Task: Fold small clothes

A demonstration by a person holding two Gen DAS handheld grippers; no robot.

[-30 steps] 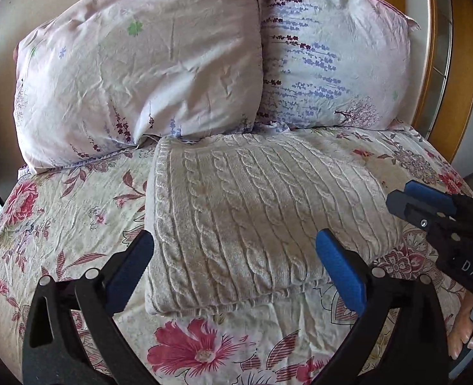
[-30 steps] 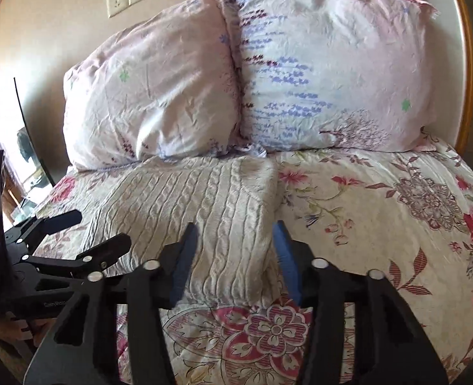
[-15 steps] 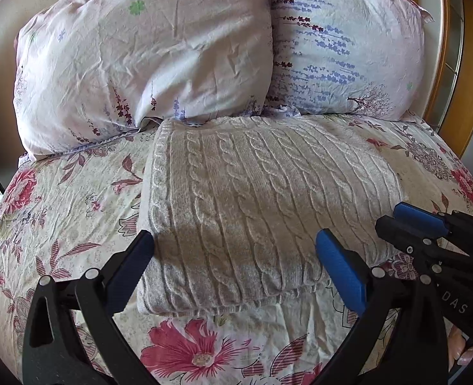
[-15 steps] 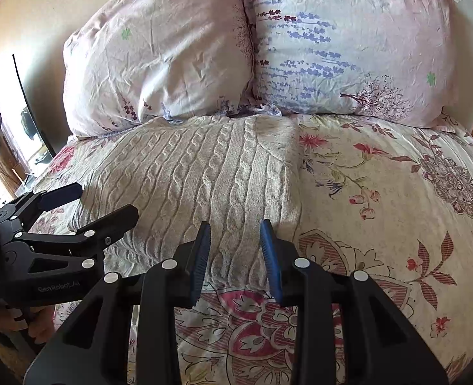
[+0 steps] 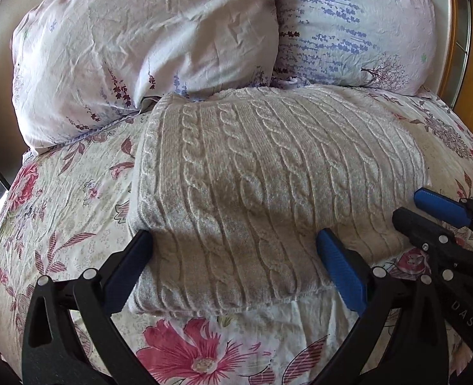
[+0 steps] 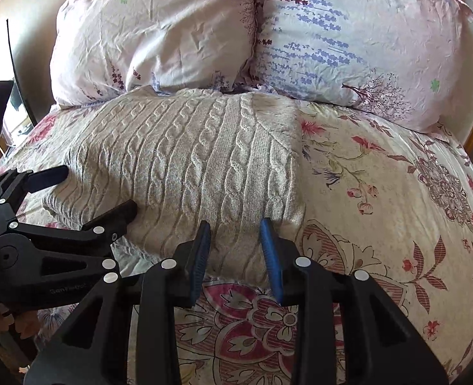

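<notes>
The cable-knit sweater (image 5: 268, 192) lay folded on the floral bedspread (image 5: 60, 199) below the pillows (image 5: 146, 41). It looked thick, soft, floppy — best pinched at its near hem. My left gripper (image 5: 239, 256) gaped wide; the right gripper (image 6: 236, 250) stood half-closed, grasping nothing.

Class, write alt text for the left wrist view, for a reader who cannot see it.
A folded grey cable-knit sweater lies on a floral bedsheet, its near edge between the open fingers of the left hand-held gripper. The right hand-held gripper reaches in from the right; two pillows lean behind.
</notes>
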